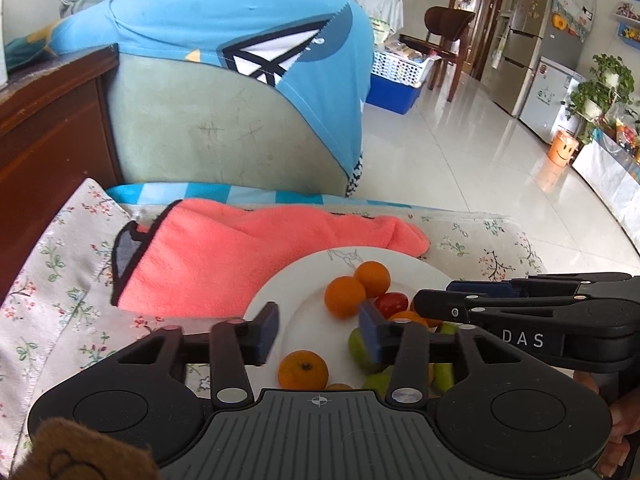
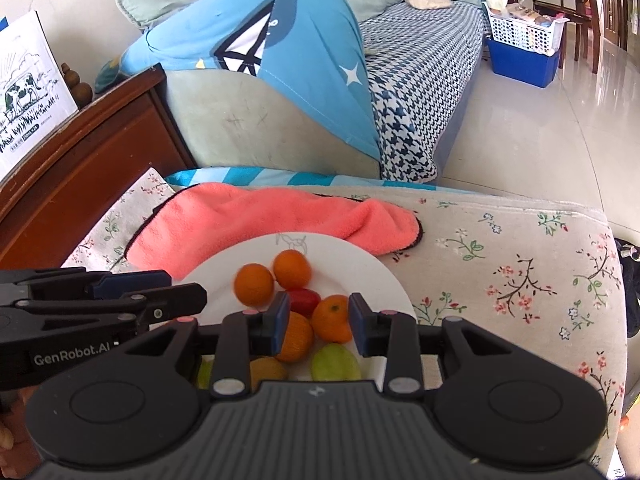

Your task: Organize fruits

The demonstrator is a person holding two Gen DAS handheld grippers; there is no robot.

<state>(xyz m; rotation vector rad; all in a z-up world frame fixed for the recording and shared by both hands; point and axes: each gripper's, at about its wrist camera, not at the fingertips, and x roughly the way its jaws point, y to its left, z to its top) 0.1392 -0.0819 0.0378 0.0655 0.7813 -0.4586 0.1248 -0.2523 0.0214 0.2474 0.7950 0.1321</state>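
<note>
A white plate (image 1: 304,280) (image 2: 360,264) sits on a floral cloth and holds several small oranges (image 1: 345,295) (image 2: 253,283), a red tomato (image 1: 391,304) (image 2: 304,301) and several green fruits (image 1: 362,350) (image 2: 335,362). My left gripper (image 1: 320,330) is open and empty over the plate's left part, above an orange (image 1: 303,370). My right gripper (image 2: 318,326) is open and empty, with an orange (image 2: 332,318) between its fingers below. The right gripper also shows in the left wrist view (image 1: 440,300), and the left gripper in the right wrist view (image 2: 176,292).
A pink towel (image 1: 224,252) (image 2: 260,216) lies just behind the plate. A green sofa with a blue cover (image 1: 224,92) (image 2: 256,40) stands behind, a brown wooden cabinet (image 1: 48,128) at left. Tiled floor (image 1: 480,160) lies at right.
</note>
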